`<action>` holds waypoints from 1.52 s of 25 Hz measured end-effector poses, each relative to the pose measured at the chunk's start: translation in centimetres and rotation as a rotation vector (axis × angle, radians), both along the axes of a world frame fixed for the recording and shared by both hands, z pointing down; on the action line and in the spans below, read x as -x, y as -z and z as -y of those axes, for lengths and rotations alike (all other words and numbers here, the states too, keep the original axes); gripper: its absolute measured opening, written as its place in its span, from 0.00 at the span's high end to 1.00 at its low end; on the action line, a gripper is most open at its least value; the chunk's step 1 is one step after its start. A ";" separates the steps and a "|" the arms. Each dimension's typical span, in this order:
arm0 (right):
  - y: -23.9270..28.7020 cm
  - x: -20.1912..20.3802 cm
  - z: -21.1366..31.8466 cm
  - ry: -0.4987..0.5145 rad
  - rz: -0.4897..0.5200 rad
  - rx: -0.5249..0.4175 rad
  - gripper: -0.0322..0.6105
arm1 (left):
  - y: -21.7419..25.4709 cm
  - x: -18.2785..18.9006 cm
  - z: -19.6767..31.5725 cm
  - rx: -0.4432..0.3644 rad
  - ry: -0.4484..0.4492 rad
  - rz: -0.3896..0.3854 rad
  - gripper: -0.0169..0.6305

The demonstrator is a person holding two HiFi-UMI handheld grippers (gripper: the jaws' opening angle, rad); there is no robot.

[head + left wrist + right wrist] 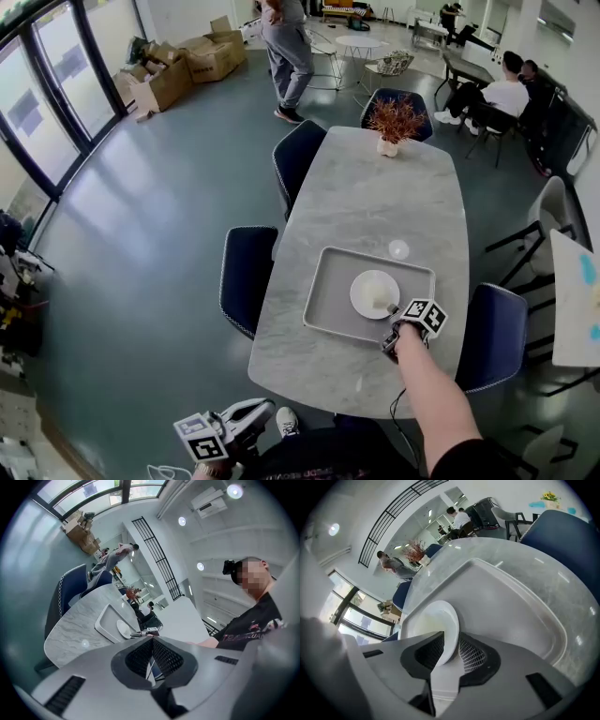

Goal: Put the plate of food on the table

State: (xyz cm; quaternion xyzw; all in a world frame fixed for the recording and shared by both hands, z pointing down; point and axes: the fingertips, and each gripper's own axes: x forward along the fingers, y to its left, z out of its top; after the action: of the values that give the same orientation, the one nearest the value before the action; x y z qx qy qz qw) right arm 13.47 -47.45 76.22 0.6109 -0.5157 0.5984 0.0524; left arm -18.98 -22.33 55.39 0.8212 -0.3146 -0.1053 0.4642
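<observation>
A white plate [373, 292] lies in a grey tray [328, 305] on the near end of the marble table [375, 187]. My right gripper [395, 316] is at the plate's near right rim. In the right gripper view the jaws are shut on the plate's [433, 620] edge, with the right gripper [449, 649] over the tray [511, 606]. What is on the plate I cannot make out. My left gripper [265, 407] hangs low, off the table's near left corner. Its jaws [151, 651] meet with nothing between them, and the plate [123, 629] and tray [105, 620] show far beyond.
A small round glass thing [398, 249] sits just beyond the tray. A potted red plant [395, 122] stands at the table's far end. Dark blue chairs [248, 277] [492, 337] flank the table. A person [286, 47] walks at the back; others sit at the far right [502, 94].
</observation>
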 end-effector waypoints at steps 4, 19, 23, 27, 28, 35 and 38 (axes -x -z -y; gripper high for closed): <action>1.9 -0.4 -0.5 -0.022 0.020 -0.071 0.80 | 0.4 0.3 -0.1 -0.016 -0.019 -0.005 0.96; 13.1 3.0 -9.0 0.065 0.189 -0.358 0.93 | 2.2 -0.4 -2.1 -0.083 -0.230 -0.022 0.96; 16.2 5.4 -13.3 0.091 0.230 -0.438 0.93 | 2.0 -0.4 -3.5 -0.088 -0.310 -0.021 0.96; 18.2 7.6 -17.8 0.117 0.253 -0.499 0.93 | 1.9 -0.6 -5.1 -0.099 -0.390 -0.016 0.96; 18.5 8.1 -18.9 0.124 0.255 -0.512 0.93 | 1.8 -0.7 -5.5 -0.097 -0.405 -0.017 0.96; 20.9 11.1 -26.5 0.200 0.278 -0.608 0.93 | 1.4 -1.8 -8.2 -0.086 -0.487 -0.031 0.96; 21.7 12.4 -29.6 0.242 0.309 -0.636 0.93 | 1.6 -2.3 -9.3 -0.085 -0.493 -0.036 0.96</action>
State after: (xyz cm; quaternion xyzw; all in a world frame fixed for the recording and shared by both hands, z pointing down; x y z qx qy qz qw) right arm 1.08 -17.89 54.56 0.4339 -0.7461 0.4830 -0.1478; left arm -16.63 -13.00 53.78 0.8898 -0.0917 -0.0167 0.4467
